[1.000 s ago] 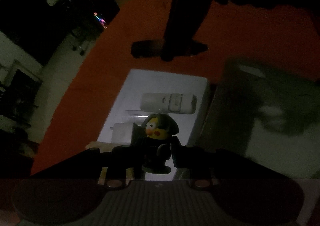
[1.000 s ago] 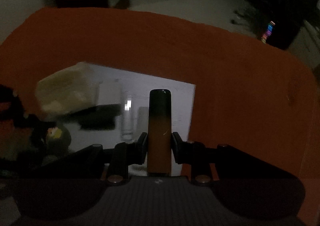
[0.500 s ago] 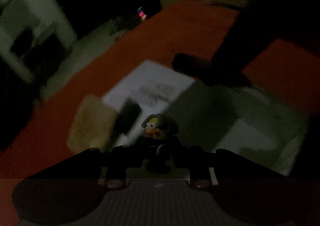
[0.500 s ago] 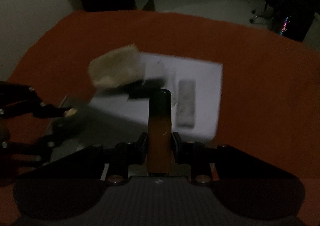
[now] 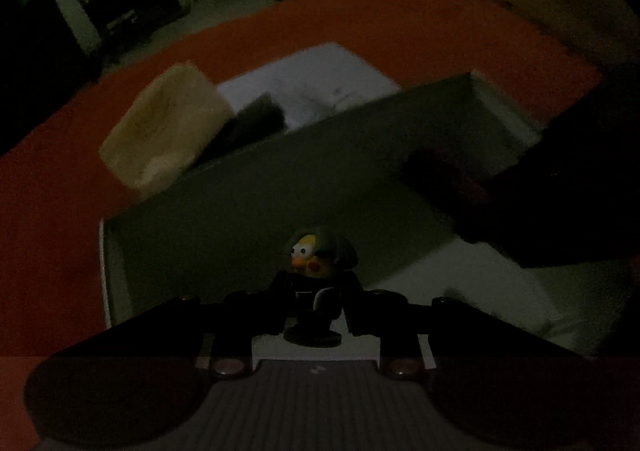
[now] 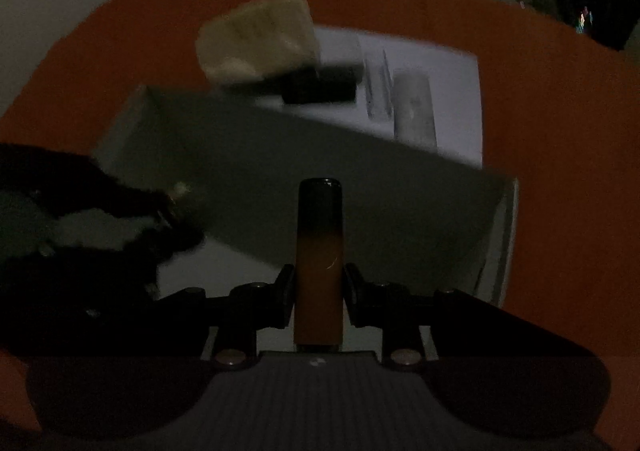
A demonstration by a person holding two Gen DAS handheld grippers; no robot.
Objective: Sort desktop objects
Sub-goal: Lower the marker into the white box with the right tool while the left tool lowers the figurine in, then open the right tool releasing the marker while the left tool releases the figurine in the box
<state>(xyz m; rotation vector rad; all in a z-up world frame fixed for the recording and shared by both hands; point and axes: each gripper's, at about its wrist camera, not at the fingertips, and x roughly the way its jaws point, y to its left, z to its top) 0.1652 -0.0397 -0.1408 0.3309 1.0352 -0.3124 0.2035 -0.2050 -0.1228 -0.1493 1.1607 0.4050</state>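
Over the open white box (image 5: 496, 107) on the orange table (image 5: 56, 187), both tools point steeply downward in very dim light. The left tool (image 5: 316, 303) is clamped narrowly on a small duck-faced figurine (image 5: 318, 275), which stands upright between the jaws with its yellow head and dark hood above the fingers (image 5: 276, 303), hanging above the box's shadowed interior near its near-left corner. The right tool (image 6: 319, 291) grips a slim cylinder (image 6: 319, 251), orange at the bottom and dark at the top, held upright between its jaws above the same box (image 6: 506, 235). From the right wrist view, the left tool shows as a dark shape at the left edge, inside the box's outline. Beyond the box lies a sheet of white paper (image 6: 448, 63) bearing a pale oblong item (image 6: 414, 111) and a black block (image 6: 320, 85), with a beige sponge-like lump (image 6: 256, 39) at the paper's far-left corner.
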